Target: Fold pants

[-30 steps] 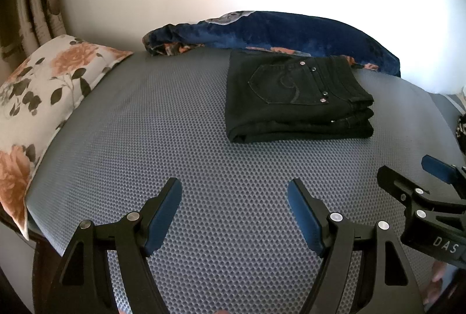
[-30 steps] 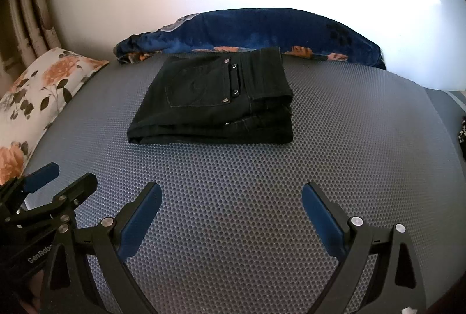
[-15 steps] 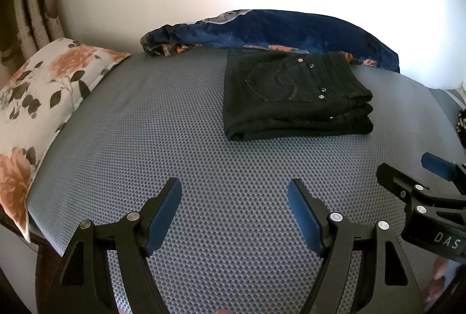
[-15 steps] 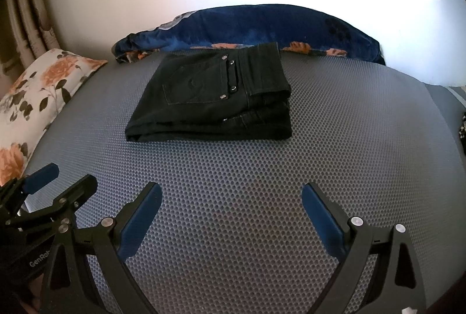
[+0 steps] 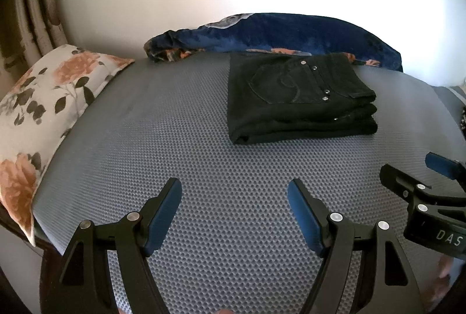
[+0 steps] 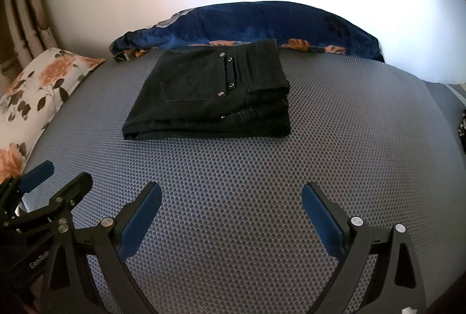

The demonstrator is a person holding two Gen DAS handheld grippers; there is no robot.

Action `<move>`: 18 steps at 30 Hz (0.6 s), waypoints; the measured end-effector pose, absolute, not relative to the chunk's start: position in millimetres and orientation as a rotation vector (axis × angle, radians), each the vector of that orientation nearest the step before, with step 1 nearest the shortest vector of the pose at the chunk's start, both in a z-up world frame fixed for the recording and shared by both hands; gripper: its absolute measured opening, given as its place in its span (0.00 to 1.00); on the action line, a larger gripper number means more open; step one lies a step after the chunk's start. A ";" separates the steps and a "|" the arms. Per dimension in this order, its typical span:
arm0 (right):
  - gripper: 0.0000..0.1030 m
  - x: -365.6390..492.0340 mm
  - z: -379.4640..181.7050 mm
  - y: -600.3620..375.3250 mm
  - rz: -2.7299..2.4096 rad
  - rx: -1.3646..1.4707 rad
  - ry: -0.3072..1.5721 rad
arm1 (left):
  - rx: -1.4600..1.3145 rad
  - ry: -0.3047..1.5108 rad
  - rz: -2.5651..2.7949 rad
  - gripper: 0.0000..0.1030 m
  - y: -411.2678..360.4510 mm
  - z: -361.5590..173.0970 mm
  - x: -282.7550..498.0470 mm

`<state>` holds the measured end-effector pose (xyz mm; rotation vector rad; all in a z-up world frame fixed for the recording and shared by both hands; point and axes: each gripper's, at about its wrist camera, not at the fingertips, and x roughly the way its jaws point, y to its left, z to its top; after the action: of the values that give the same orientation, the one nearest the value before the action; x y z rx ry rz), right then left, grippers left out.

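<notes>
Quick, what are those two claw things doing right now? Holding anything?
Left gripper: open, holding nothing.
Right gripper: open, holding nothing.
The folded pants lie untouched beyond both.

Pants (image 5: 297,98) on mattress (image 5: 204,168), blanket (image 5: 276,31) behind, pillow (image 5: 43,104) left.

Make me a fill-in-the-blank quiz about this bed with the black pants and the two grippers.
1. The black denim pants lie ____ into a compact stack on the grey mesh mattress.
2. Both the left hand-held gripper and the right hand-held gripper have jaws that are ____.
3. Behind the pants lies a dark ____ floral blanket.
4. The white floral pillow has ____ roses.

Missing words: folded; open; blue; orange
</notes>
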<state>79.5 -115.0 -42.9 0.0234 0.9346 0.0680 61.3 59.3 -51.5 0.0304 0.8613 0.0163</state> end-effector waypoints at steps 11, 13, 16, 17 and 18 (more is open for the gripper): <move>0.93 81.1 -43.1 -114.5 0.060 0.021 0.943 | 0.037 0.865 0.025 0.73 59.7 -53.6 63.4; 0.93 81.2 -43.5 -113.9 0.061 0.020 0.944 | 0.036 0.867 0.023 0.73 60.1 -54.0 63.9; 0.93 81.8 -44.6 -113.6 0.062 0.021 0.947 | 0.042 0.874 0.021 0.73 59.8 -54.8 64.4; 0.93 81.8 -44.6 -113.5 0.063 0.022 0.947 | 0.043 0.875 0.019 0.73 59.8 -55.0 64.5; 0.93 82.2 -44.6 -113.3 0.062 0.020 0.947 | 0.043 0.875 0.020 0.73 59.6 -55.3 64.3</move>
<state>82.2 -113.3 -44.6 0.0204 0.9470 0.0616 64.3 59.6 -55.3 0.0432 0.8750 0.0195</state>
